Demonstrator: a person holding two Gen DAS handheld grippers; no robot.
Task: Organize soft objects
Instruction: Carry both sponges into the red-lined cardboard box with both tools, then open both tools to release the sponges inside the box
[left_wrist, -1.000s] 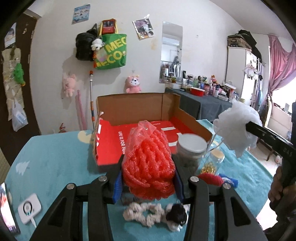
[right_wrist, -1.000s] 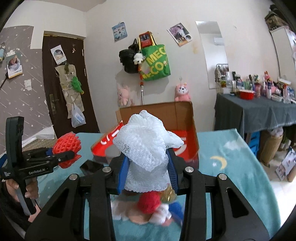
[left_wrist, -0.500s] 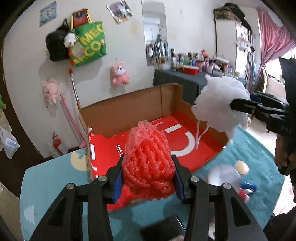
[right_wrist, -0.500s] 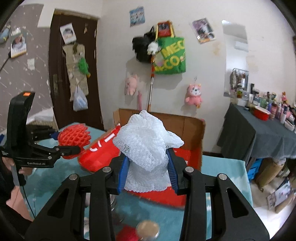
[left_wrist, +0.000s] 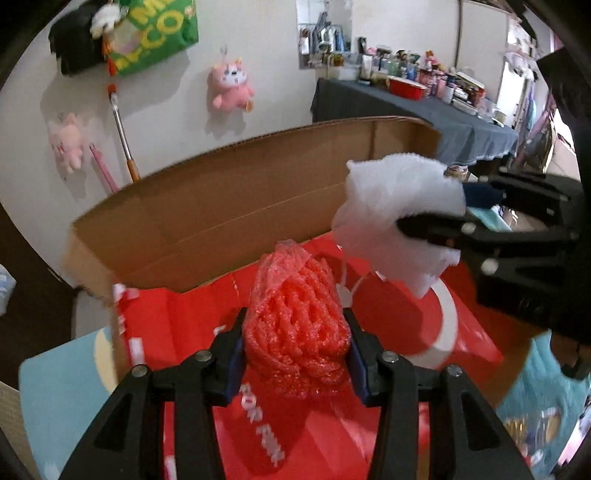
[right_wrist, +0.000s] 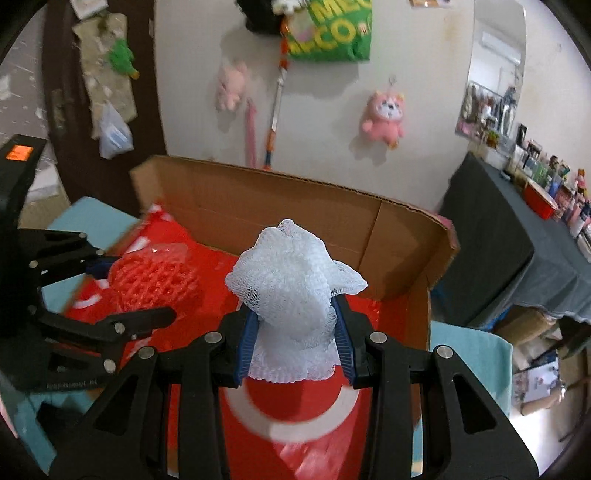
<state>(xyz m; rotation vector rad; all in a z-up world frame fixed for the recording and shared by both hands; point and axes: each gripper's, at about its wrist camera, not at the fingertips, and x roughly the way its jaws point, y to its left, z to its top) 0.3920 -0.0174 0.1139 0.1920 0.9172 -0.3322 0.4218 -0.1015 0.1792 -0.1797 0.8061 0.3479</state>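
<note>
- Between my left gripper's (left_wrist: 295, 347) blue pads sits a red foam net (left_wrist: 297, 332), knobbly and squeezed.
- Right gripper (right_wrist: 293, 343) clamps a white mesh puff (right_wrist: 293, 295) — frilly, crumpled.
- Both hang over the cardboard box (left_wrist: 221, 218), glossy red inside.
- Only the right view shows the dark door (right_wrist: 74, 110); pink plush toys (right_wrist: 382, 118) hang on the wall beyond.

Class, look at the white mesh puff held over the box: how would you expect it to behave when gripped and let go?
The white mesh puff probably squashes easily: it bulges above the right gripper. Its open netting suggests it is light. Released, it would likely drop softly into the red-lined box, hardly rolling.
</note>
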